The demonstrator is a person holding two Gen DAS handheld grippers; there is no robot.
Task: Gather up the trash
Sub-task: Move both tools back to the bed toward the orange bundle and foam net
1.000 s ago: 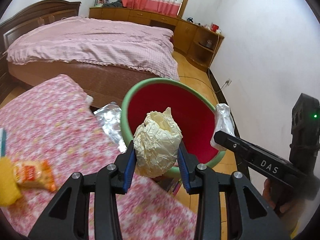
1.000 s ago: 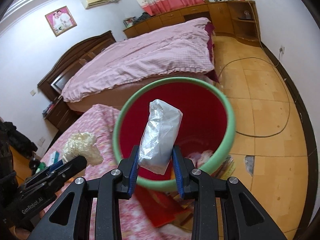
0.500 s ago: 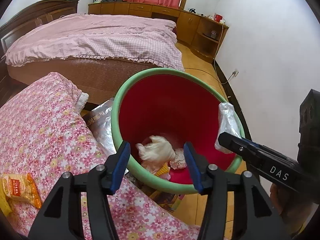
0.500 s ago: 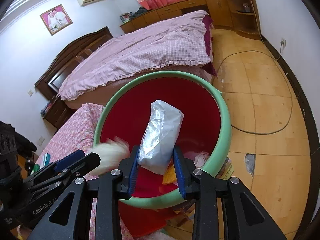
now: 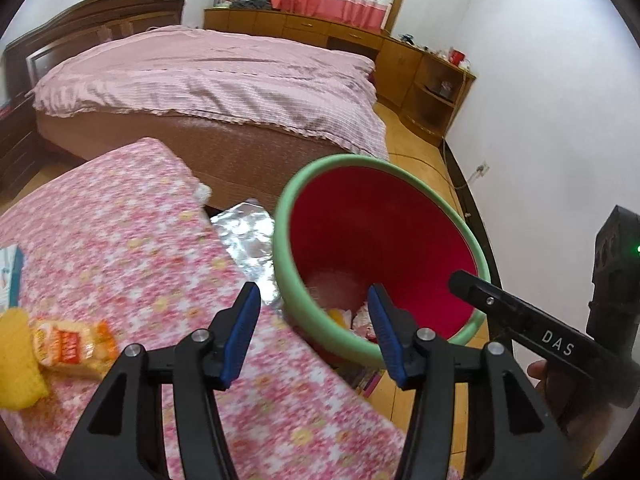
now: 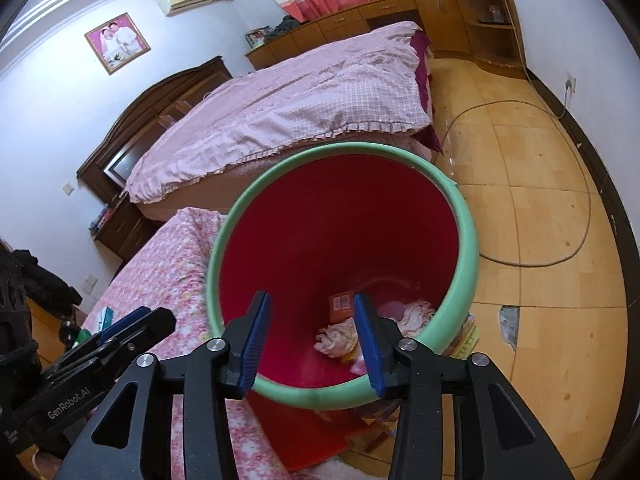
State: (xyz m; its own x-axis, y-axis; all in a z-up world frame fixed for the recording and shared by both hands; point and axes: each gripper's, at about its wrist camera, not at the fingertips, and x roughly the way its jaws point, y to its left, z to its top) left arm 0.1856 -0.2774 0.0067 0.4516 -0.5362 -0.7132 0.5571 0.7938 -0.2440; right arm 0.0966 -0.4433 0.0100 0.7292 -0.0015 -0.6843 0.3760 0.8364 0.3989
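Where we look along both tools: a red bin with a green rim (image 6: 466, 248) stands on the floor at the edge of the flowered bench (image 5: 132, 240).
Right gripper (image 6: 314, 344): over the bin mouth; we see its blue fingers (image 6: 256, 340) spreading, with nothing between them.
Left gripper (image 5: 314, 332): at the bin's near rim, fingers spread, holding nothing.
Trash in bin: crumpled paper (image 6: 336, 338), an orange packet (image 6: 341, 306) and pale wrappers lie on the bottom.
Trash on bench: an orange snack wrapper (image 5: 68, 346) beside a yellow thing (image 5: 18, 360).
Foil sheet (image 5: 248, 236): between bench and bin.
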